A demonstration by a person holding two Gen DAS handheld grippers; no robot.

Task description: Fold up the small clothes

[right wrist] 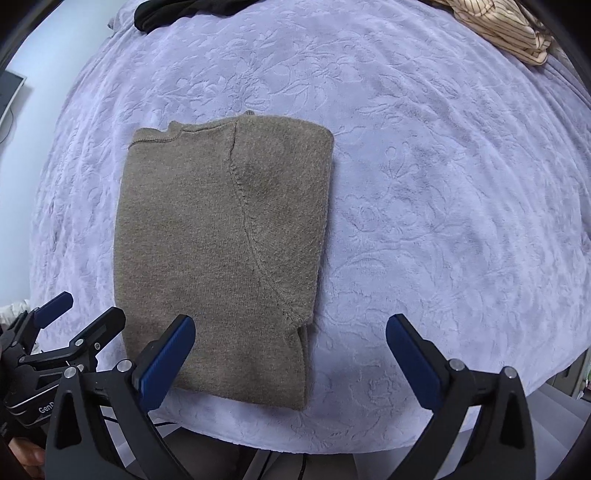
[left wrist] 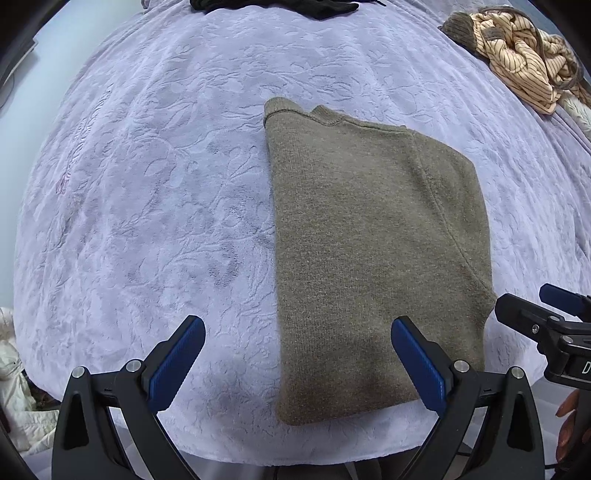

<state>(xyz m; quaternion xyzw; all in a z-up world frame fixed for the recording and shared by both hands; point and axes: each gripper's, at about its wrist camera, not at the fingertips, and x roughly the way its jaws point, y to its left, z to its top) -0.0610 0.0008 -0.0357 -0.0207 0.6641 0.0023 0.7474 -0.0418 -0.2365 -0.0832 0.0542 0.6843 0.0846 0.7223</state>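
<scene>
Both grippers, left gripper (left wrist: 298, 363) and right gripper (right wrist: 290, 360), are hovering with jaws spread and empty over the near edge of the olive sweater (left wrist: 369, 258), lying folded on the lavender bedspread (left wrist: 147, 184). We are judging one more fold due, needing a fresh grasp of that near edge.

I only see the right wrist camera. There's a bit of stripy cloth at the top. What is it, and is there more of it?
Observer: Yes. In the left wrist view the striped garment is a whole crumpled heap, not folded, at the far right of the purple bed cover.
Operator: Is anything else with it?
Observer: A grey-brown knit piece lies against its far side.
Operator: Is anything hiding on the other side?
Observer: There is something white and padded beyond the cover's near left edge. I cannot tell what it is.
</scene>
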